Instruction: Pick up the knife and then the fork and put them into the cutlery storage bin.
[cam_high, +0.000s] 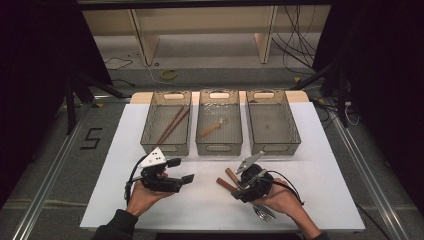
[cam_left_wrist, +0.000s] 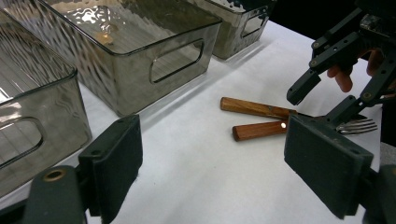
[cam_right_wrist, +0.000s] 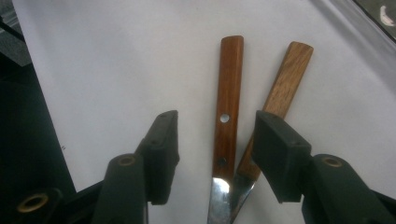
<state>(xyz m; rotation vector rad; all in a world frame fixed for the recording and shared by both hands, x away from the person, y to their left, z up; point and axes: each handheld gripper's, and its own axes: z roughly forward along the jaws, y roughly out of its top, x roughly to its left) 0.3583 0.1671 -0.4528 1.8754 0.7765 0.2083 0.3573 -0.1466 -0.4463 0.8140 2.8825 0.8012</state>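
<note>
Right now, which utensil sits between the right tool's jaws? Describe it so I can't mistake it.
On the white table, just in front of the right-hand bin, two wooden-handled utensils lie together. Yours is the darker, reddish handle with a shiny rivet; its paler neighbour lies partly under one jaw.

Two handheld black two-jaw grippers, left gripper (cam_high: 181, 170) and right gripper (cam_high: 239, 184) each topped by a grey three-cornered plate, flat rectangular black pads, brass-ringed pivot screws, trailing black cables, dark sleeve cuff (cam_high: 116, 225)
</note>
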